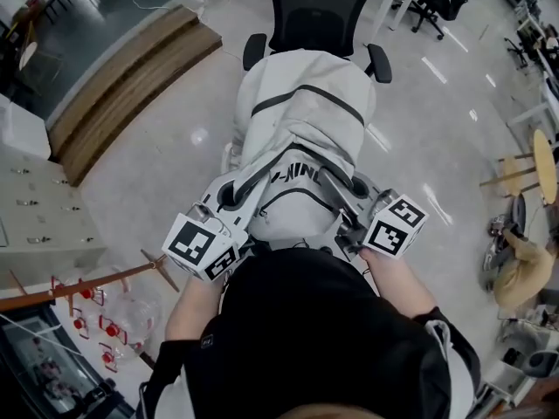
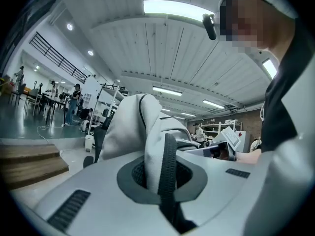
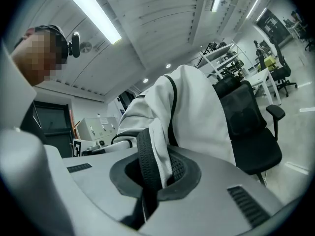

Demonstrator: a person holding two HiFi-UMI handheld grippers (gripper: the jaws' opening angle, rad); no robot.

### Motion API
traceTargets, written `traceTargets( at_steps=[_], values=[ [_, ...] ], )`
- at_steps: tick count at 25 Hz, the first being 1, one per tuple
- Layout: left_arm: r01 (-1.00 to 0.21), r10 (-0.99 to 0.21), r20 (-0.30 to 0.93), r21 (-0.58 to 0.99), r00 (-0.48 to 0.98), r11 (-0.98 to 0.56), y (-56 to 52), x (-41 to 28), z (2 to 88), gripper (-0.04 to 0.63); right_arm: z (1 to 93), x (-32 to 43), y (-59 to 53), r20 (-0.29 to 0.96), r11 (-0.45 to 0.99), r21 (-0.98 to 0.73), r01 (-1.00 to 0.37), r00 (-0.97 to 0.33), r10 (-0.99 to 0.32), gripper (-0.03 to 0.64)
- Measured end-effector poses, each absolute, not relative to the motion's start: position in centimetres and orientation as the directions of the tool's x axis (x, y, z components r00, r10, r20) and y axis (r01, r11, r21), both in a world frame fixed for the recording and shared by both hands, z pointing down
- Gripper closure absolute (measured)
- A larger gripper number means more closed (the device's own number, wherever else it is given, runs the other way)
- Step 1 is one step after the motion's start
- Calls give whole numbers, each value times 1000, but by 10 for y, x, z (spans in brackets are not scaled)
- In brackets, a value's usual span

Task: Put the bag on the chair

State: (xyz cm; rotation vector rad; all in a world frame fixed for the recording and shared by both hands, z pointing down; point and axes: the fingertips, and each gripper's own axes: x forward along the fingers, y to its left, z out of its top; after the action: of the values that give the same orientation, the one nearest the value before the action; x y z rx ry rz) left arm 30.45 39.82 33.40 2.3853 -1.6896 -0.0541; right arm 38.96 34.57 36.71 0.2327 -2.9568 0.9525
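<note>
A white backpack (image 1: 301, 125) with black trim hangs between my two grippers, in front of a black office chair (image 1: 316, 11). My left gripper (image 1: 234, 195) is shut on the bag's left black shoulder strap (image 2: 167, 166), which runs up between its jaws. My right gripper (image 1: 356, 190) is shut on the right shoulder strap (image 3: 147, 163) in the same way. The bag (image 2: 138, 127) fills the middle of both gripper views. In the right gripper view the chair (image 3: 251, 132) stands just behind the bag (image 3: 192, 112). The chair's seat is hidden under the bag in the head view.
A wooden step platform (image 1: 131, 77) runs along the upper left. A grey cabinet (image 1: 35, 208) stands at the left, a rack with red parts (image 1: 87, 312) at lower left. More chairs (image 1: 437, 3) and a desk stand behind, and a round table (image 1: 541, 164) at the right.
</note>
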Motion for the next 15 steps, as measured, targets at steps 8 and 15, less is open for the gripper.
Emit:
traceTargets(
  at_steps=[8,15],
  values=[
    [-946,-963,55,212,263,-246,440,196,324,578,354,278,376,65,828,-551,-101,-995,-78,588],
    [-971,-986,69,199,152,-136,470,134,328,578,361,211,404,83,797,-603,-19,-996,39,588]
  ],
)
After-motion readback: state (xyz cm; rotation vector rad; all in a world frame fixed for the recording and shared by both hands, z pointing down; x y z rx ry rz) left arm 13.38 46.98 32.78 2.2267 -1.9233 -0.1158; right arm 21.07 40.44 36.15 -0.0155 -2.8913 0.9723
